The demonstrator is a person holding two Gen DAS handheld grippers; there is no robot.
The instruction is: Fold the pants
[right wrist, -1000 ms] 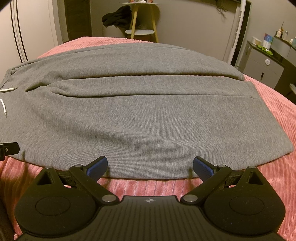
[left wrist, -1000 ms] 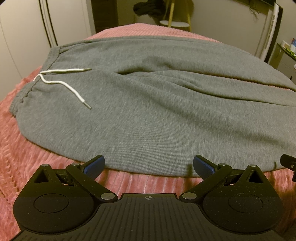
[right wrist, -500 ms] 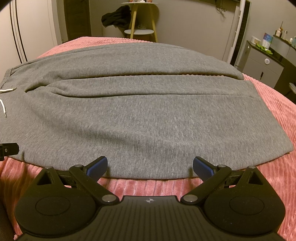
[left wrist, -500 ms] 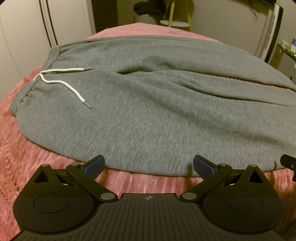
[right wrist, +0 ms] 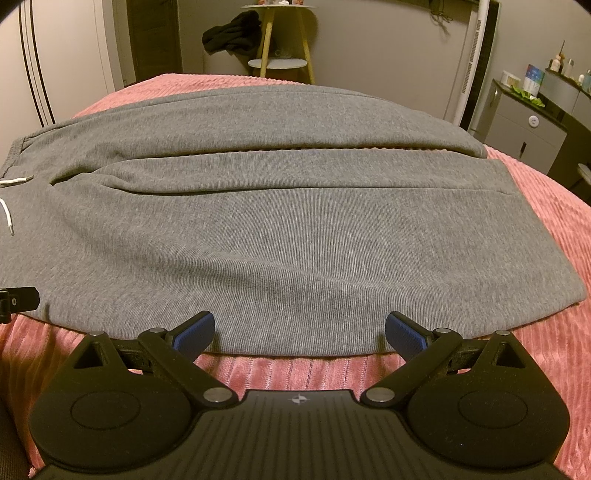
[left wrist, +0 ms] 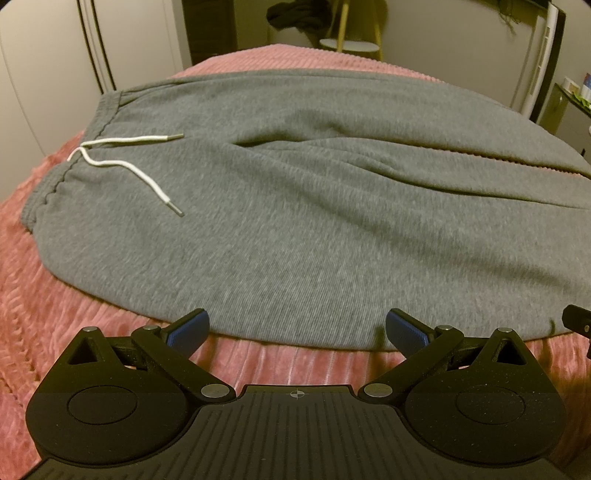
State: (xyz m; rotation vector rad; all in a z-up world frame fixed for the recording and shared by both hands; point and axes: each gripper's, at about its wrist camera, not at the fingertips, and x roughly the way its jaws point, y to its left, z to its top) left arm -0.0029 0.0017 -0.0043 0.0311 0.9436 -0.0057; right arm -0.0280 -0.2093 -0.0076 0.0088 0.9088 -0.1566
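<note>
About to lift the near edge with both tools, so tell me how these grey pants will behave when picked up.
The pants will likely hang limp and sag between the left tool and right tool: the knit already lies in soft wrinkles. The thick-looking fabric probably has some weight. The loose white cord may swing or slide. The ribbed pink blanket could drag on them.

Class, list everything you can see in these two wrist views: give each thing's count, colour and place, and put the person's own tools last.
pants: one, grey, spread flat on the bed
drawstring: one, white, two ends lying by the waistband
bedspread: one, pink, ribbed, under the pants
side table: one, yellow legs, behind the bed
dark clothing: one heap, black, beside the side table
cabinet: one, grey, right of the bed
left gripper: one, black with blue fingers, open at the near hem
right gripper: one, same colours, open at the near hem
</note>
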